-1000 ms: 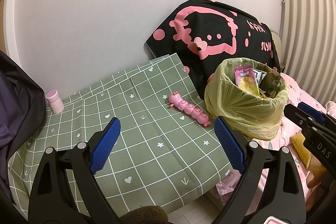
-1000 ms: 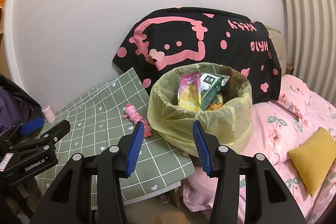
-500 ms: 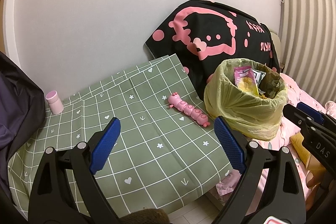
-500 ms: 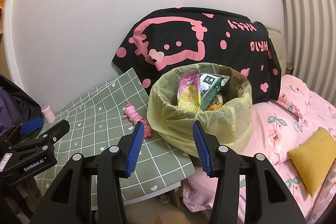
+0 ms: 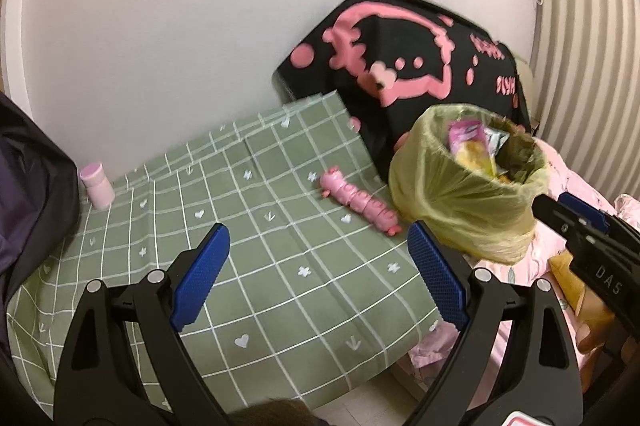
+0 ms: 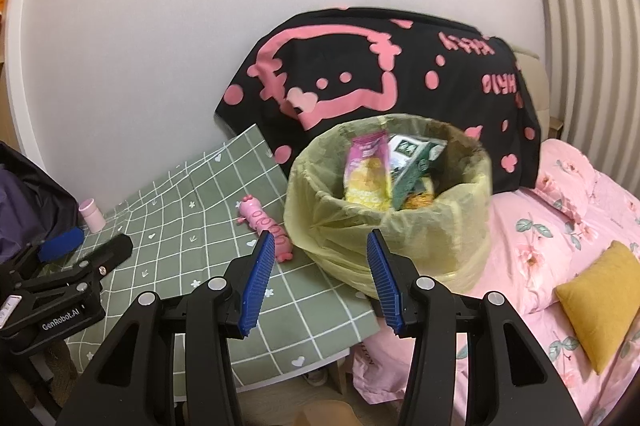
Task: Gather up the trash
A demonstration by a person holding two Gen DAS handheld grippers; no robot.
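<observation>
A bin lined with a yellow-green bag (image 6: 400,226) stands at the table's right edge, against the bed, and also shows in the left wrist view (image 5: 464,194). It holds a pink and yellow snack packet (image 6: 368,170) and a green and white packet (image 6: 416,162). My right gripper (image 6: 320,282) is open and empty, just in front of the bin. My left gripper (image 5: 316,274) is open and empty above the green checked tablecloth (image 5: 256,250).
A pink caterpillar toy (image 5: 358,200) lies on the cloth next to the bin. A small pink bottle (image 5: 96,184) stands at the back left by the wall. A black and pink blanket (image 6: 380,74) hangs behind the bin. A pink bed with a yellow cushion (image 6: 596,302) lies right.
Both views have shifted slightly and now show motion blur. Both grippers stay open and empty, and the bin and toy keep their places.
</observation>
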